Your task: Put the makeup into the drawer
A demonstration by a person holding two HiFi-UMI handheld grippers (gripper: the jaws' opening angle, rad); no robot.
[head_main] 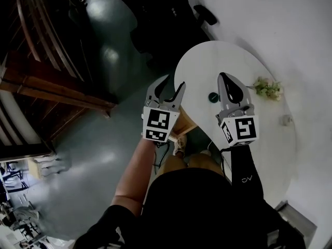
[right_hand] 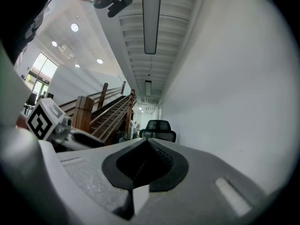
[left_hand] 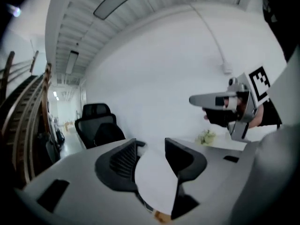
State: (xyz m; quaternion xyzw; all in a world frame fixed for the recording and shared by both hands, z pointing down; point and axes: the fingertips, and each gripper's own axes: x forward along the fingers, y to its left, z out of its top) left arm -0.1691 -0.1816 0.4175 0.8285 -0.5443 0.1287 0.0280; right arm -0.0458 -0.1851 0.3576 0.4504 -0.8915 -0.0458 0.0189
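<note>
Two grippers hang at the white surface (head_main: 244, 61). Your left gripper (head_main: 175, 82) has its jaws apart and empty. Between the grippers lies a small dark round piece (head_main: 213, 97), probably the makeup. It is likely light, rigid and slick, so pinch across its rim. It lies flat, with no long axis showing. Your right gripper (head_main: 224, 78) has its jaws closed on nothing.

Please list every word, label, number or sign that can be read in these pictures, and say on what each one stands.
No word or number is readable in any view.
White marker cube on the left gripper: black square patterns only, no letters.
White marker cube on the right gripper: the same.
Small white mark on the black sleeve: too small to read.
</note>
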